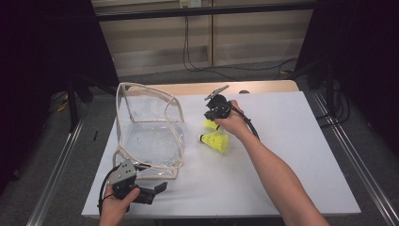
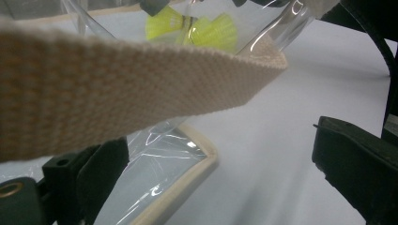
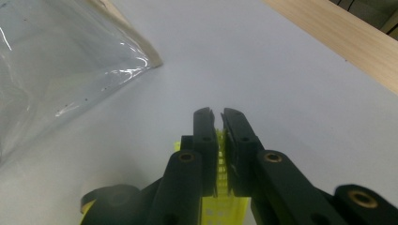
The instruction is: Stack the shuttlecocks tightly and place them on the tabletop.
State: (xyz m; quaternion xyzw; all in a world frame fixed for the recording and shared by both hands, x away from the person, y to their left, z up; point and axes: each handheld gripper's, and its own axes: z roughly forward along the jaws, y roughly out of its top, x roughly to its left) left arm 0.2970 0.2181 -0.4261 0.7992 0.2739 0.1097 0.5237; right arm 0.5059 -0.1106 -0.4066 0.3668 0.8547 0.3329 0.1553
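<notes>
A clear plastic bag (image 1: 148,136) with beige trim stands open at the left of the white table (image 1: 291,160). Just right of the bag lie two yellow shuttlecocks. My right gripper (image 1: 212,117) points down at the farther shuttlecock (image 1: 210,124). In the right gripper view this gripper (image 3: 217,115) is shut on that shuttlecock's yellow mesh skirt (image 3: 224,208). The nearer shuttlecock (image 1: 216,141) lies free beside my right hand. My left gripper (image 1: 155,192) is at the bag's near corner, open. In its own view the left gripper (image 2: 218,140) has the bag's beige strap (image 2: 117,79) crossing just above its jaws.
A bare wooden edge (image 1: 263,86) runs along the table's far side. Metal rails (image 1: 61,160) flank the table on the floor. Through the bag wall, both shuttlecocks (image 2: 213,33) show in the left gripper view. White table surface stretches to the right of my right arm.
</notes>
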